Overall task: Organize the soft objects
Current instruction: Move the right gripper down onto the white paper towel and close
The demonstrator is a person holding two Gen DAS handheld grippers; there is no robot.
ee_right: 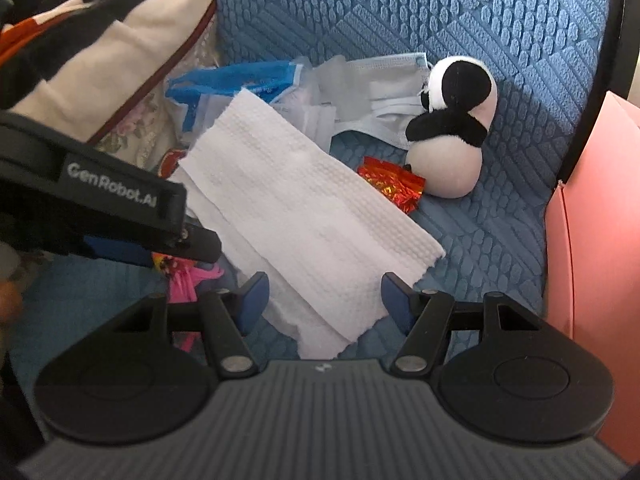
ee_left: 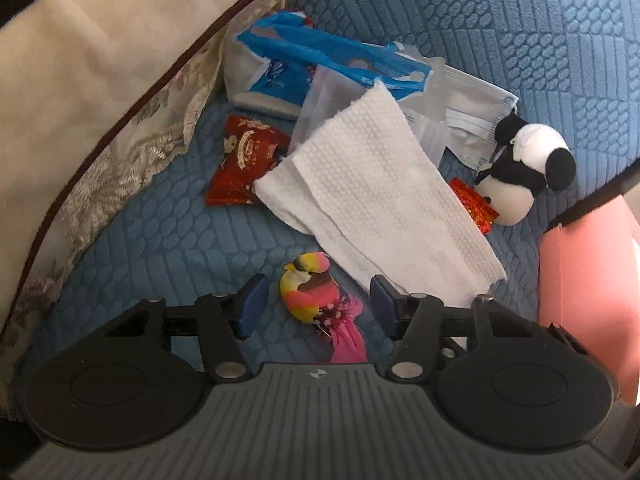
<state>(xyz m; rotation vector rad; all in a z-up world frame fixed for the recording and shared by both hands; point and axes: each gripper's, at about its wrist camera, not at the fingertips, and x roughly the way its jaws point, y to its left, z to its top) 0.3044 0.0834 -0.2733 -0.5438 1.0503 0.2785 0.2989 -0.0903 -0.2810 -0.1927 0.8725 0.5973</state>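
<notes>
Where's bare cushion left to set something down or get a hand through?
Free: blue cushion between the white towel and the pink box, in front of the panda plush; also the strip between the pillow and the toy bird. Crowded: the back corner, with blue bag, face mask and red wrapper.

A blue quilted sofa cover (ee_left: 500,40) lies under everything. A cream cushion (ee_left: 100,60) with dark red piping and a floral edge leans at the left. A pink box (ee_right: 600,220) stands at the right edge. Two red foil wrappers lie apart: one (ee_left: 244,160) near the cushion, one (ee_right: 392,188) crumpled.
</notes>
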